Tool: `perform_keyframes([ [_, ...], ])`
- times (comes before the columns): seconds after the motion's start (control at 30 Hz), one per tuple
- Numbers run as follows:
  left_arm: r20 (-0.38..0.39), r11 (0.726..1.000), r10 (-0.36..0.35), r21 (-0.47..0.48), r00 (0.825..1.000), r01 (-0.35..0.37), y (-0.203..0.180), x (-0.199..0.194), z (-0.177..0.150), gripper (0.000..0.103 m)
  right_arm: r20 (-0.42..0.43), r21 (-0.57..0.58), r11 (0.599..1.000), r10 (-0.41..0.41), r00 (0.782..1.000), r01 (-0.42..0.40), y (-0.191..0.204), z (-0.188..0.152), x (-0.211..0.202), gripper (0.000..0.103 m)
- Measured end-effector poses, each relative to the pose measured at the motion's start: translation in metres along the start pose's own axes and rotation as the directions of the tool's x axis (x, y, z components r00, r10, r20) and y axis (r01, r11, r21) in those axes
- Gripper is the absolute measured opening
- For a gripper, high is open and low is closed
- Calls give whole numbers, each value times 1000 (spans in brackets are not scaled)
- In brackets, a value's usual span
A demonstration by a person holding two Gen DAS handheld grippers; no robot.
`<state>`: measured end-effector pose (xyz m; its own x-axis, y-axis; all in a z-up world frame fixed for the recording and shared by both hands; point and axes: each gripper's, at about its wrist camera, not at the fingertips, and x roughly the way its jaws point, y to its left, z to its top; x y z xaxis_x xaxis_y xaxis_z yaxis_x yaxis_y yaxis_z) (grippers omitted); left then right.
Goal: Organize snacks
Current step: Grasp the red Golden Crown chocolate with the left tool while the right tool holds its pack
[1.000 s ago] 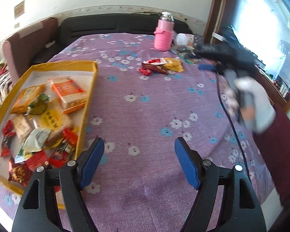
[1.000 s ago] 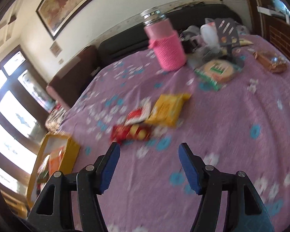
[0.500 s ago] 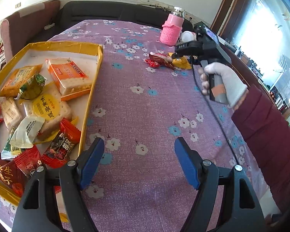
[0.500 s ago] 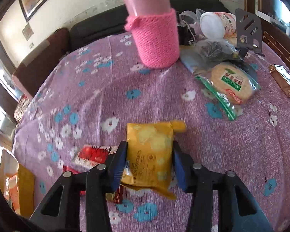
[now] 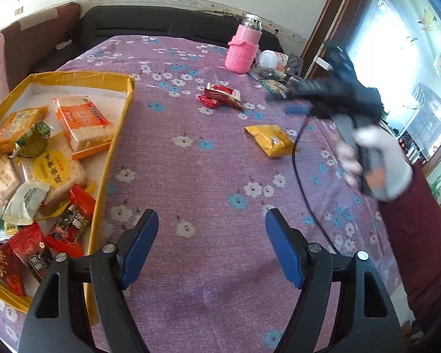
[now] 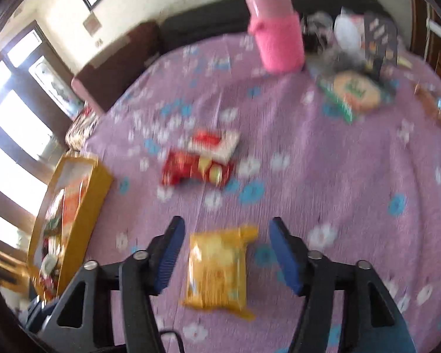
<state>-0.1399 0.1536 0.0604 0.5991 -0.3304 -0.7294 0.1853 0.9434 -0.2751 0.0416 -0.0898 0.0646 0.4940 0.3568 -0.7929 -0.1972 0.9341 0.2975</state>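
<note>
Right wrist: yellow snack packet lies between the just-reopened right tongs, ungripped.

Right wrist view is smearing all over: the red packets and the clutter behind the pink bottle are reading as colour only, print illegible. In the left view, the right tongs and gloved hand are blurring. The frame edge is cutting off the yellow tray at left, with packets overlapping inside.
</note>
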Motion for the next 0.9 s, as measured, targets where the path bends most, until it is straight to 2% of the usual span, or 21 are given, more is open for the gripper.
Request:
perform_keyframes([
  [0.1,9,1000,5,6,1000,-5,0,-3,0,75,37,26,999,19,999,-20,6,23,21,61],
  [0.17,14,1000,7,4,1000,-7,2,-5,1,75,16,-3,1000,27,1000,-27,20,35,44,37],
  [0.2,14,1000,10,2,1000,-10,4,-5,1,75,10,-29,999,21,1000,-21,28,39,54,32],
  [0.27,13,1000,14,-3,1000,-14,7,-4,2,75,-13,-70,997,-39,999,38,42,49,79,28],
  [0.33,17,1000,16,-10,1000,-16,11,-5,2,75,-47,-54,997,-66,997,64,43,54,96,23],
  [0.43,24,999,18,-28,1000,-17,18,-6,2,75,-105,-8,1000,-1,994,0,46,48,95,20],
  [0.5,24,999,17,-43,1000,-15,22,-5,2,75,-189,-9,999,49,981,-52,56,33,90,20],
  [0.57,26,999,11,-49,1000,-10,24,-7,1,75,-288,3,992,125,949,-129,63,10,81,24],
  [0.6,31,999,14,-48,999,-12,24,-9,1,75,-334,15,983,176,926,-181,65,1,76,24],
  [0.63,35,999,14,-47,999,-13,24,-11,0,75,-364,40,966,253,897,-256,65,-10,66,23],
  [0.67,39,999,14,-47,999,-12,23,-13,0,75,-350,54,954,295,889,-295,64,-15,55,23],
  [0.7,43,999,13,-45,999,-11,23,-15,-1,75,-314,55,952,304,899,-302,59,-19,42,25],
  [0.73,45,999,14,-41,999,-12,22,-18,-1,75,-253,36,962,270,929,-269,53,-22,26,35],
  [0.77,45,999,15,-39,999,-13,21,-18,-2,75,-198,11,974,222,955,-225,47,-24,14,52],
  [0.8,45,999,13,-38,999,-11,19,-19,-2,75,-129,-13,988,154,980,-157,40,-27,1,61],
  [0.83,45,999,9,-33,999,-8,16,-20,-4,75,-82,-19,994,102,991,-104,34,-29,-5,71],
  [0.9,43,1000,13,-18,999,-12,9,-20,-5,75,-13,-11,1000,6,1000,-6,19,-35,-14,72],
])
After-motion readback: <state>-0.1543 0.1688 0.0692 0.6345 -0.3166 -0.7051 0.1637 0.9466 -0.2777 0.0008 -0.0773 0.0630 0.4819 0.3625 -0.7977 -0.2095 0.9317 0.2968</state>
